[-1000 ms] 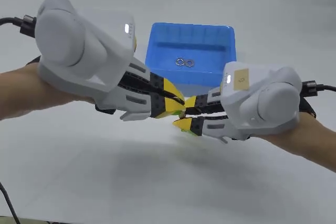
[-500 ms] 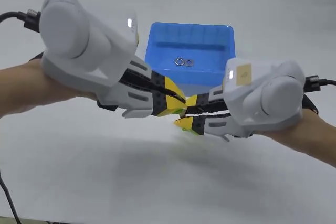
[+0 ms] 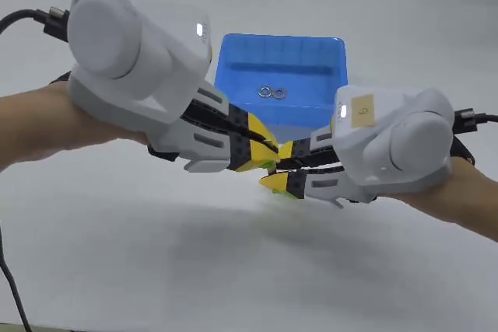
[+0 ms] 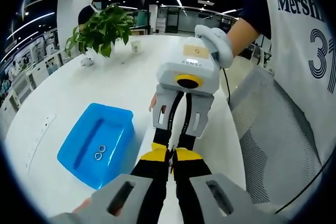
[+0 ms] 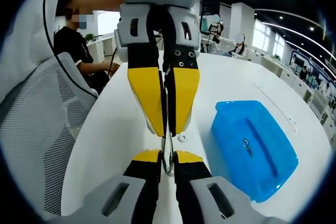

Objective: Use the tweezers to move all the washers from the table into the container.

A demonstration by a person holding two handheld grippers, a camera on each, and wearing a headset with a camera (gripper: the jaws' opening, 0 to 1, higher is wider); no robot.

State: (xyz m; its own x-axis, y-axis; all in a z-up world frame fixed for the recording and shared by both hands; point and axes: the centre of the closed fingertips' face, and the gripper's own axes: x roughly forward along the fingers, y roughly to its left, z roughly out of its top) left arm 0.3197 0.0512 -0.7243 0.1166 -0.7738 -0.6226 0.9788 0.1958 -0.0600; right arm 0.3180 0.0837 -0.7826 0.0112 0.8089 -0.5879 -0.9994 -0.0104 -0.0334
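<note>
One washer (image 5: 182,138) on table (image 5: 118,129) beside tweezers (image 5: 165,150), right gripper view.

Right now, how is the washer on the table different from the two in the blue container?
The table washer lies on the white table, outside the container; the container washers lie on its blue floor. The table washer is single; the container washers sit side by side as a pair. All are small metal rings lying flat.

Thin metal tweezers (image 5: 167,148) are pinched by the right gripper (image 5: 168,157) at six o'clock and the left gripper (image 5: 167,129) from twelve; a blue plastic container (image 5: 268,174) lies at four.
</note>
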